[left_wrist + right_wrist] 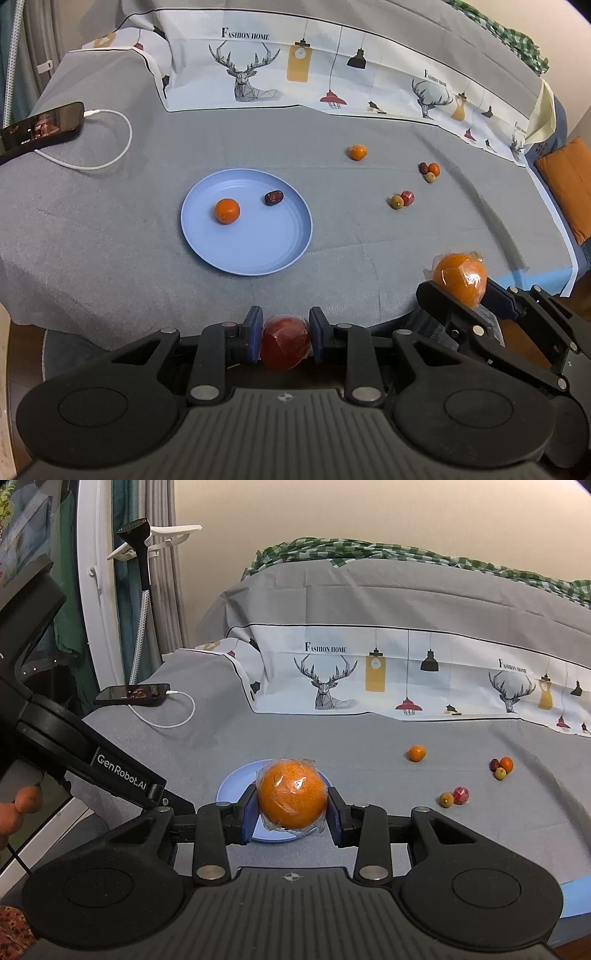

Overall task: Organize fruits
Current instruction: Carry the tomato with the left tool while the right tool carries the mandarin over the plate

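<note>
My left gripper (285, 338) is shut on a red fruit in clear wrap (285, 345), near the front edge of the grey cloth. My right gripper (291, 810) is shut on a large orange in clear wrap (292, 794); the left wrist view shows that orange (460, 278) at the right. A light blue plate (258, 251) lies ahead with a small orange (227, 210) and a dark red date (273, 197) on it. In the right wrist view the plate (231, 788) is mostly hidden behind the held orange.
Loose on the cloth are a small orange (357, 151), a cluster of three small fruits (429, 171), and a green and a red fruit together (402, 199). A phone (40, 127) with a white cable (118, 147) lies far left. A printed cloth (295, 74) hangs behind.
</note>
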The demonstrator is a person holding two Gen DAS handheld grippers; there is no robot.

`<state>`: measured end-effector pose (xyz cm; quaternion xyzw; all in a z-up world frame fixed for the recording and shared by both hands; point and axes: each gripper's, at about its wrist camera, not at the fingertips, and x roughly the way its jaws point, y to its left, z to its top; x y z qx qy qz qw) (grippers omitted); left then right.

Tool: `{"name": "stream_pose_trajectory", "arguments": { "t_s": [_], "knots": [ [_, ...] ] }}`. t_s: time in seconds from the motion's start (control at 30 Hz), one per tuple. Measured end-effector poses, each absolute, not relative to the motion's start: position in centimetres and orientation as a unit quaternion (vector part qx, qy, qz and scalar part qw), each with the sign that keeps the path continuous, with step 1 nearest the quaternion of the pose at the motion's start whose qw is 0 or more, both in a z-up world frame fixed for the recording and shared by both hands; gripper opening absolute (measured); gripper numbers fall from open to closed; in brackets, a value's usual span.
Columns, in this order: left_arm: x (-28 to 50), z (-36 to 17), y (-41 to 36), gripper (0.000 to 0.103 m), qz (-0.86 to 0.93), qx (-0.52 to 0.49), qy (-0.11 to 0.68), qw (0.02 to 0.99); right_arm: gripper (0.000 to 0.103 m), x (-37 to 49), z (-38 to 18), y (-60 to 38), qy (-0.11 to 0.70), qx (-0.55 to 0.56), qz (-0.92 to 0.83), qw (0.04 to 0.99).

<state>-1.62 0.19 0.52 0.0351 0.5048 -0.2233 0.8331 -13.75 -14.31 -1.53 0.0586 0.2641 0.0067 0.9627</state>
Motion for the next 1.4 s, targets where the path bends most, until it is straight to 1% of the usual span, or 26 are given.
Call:
{"name": "stream_pose_trajectory", "arguments": {
  "t_s": [0.83, 1.17, 1.4],
  "knots": [
    [0.4, -0.6, -0.7, 0.030, -0.211, 0.036, 0.518, 0.828, 0.039, -11.6, -3.1, -14.8, 0.296, 0.074, 0.010, 0.952],
    [2.5, -0.7, -0.9, 0.030, -0.207, 0.032, 0.516, 0.831, 0.039, -10.1, -4.1, -15.2, 0.314, 0.084, 0.008, 0.946],
    [5.4, -1.1, -0.8, 0.030, -0.195, 0.017, 0.513, 0.836, 0.039, -7.9, -5.2, -15.1, 0.332, 0.085, 0.013, 0.939]
  ]
}}
